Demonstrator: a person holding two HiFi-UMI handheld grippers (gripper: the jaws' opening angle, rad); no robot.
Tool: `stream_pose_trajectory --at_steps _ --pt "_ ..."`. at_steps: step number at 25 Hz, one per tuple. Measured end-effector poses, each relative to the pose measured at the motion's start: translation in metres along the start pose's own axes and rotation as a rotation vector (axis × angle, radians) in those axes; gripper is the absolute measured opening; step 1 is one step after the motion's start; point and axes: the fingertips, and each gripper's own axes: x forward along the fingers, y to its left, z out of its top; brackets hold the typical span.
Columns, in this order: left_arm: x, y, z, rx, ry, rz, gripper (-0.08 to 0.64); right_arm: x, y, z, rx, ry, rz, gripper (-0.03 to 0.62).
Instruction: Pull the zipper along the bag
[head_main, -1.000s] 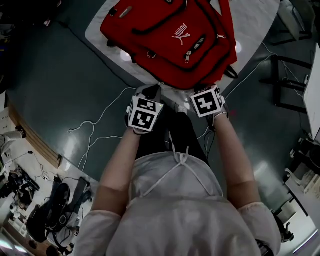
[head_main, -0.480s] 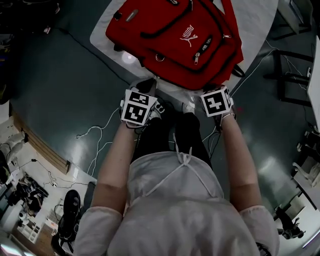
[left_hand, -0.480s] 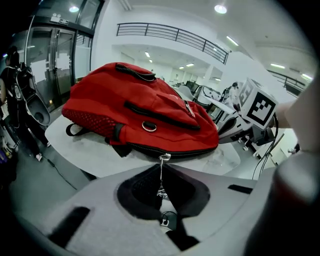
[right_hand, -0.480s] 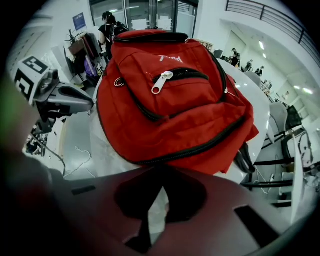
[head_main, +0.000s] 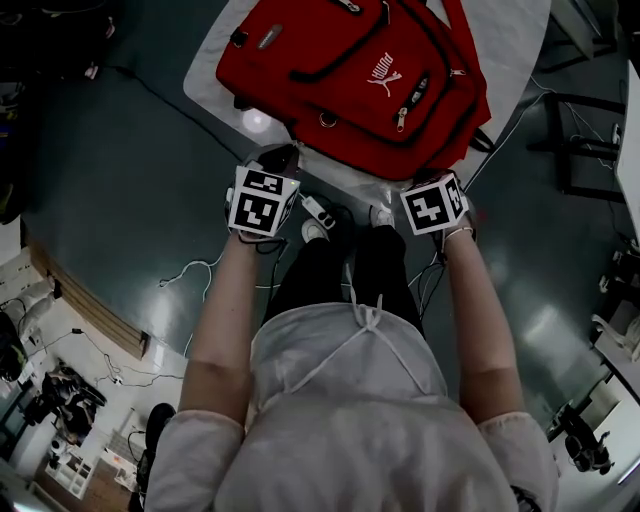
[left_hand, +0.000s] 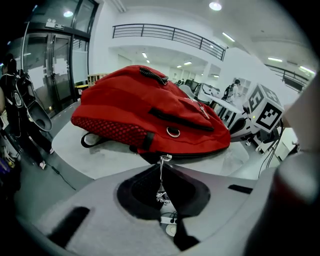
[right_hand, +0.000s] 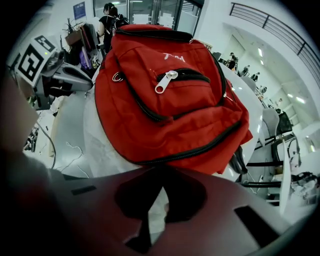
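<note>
A red backpack (head_main: 350, 70) lies flat on a white round table (head_main: 505, 60), its bottom edge toward me. My left gripper (head_main: 281, 160) is at the bag's near left edge. In the left gripper view its jaws (left_hand: 161, 169) are shut on the metal zipper pull (left_hand: 161, 176), which hangs from the dark zipper line along the backpack (left_hand: 150, 115). My right gripper (head_main: 421, 181) is at the near right edge. In the right gripper view its jaws (right_hand: 156, 172) meet on the lower seam of the backpack (right_hand: 170, 100), just under the black zipper track.
The table's rim (left_hand: 90, 155) ends just before my jaws. On the floor below lie white cables (head_main: 200, 270) and a power strip (head_main: 318, 210). Dark chair and desk frames (head_main: 580, 150) stand at the right. My legs and shoes are under the table edge.
My left gripper has moved left along the bag's near edge, away from the right gripper, with the zipper pull in it. The right gripper has stayed at the bag's edge.
</note>
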Motion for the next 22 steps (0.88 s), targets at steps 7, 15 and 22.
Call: stream_pose_trajectory --at_steps 7,15,22 --pt "0.004 0.003 -0.001 -0.009 -0.01 0.019 0.025 0.0 -0.002 0.001 0.032 -0.005 -0.023 0.026" --pt "-0.009 -0.001 -0.008 -0.063 -0.019 0.057 0.158 -0.005 0.001 -0.006 0.078 -0.037 -0.056 0.026" --pt "-0.049 -0.025 0.038 -0.125 -0.201 0.095 0.151 -0.051 -0.013 0.014 0.144 -0.207 -0.035 0.026"
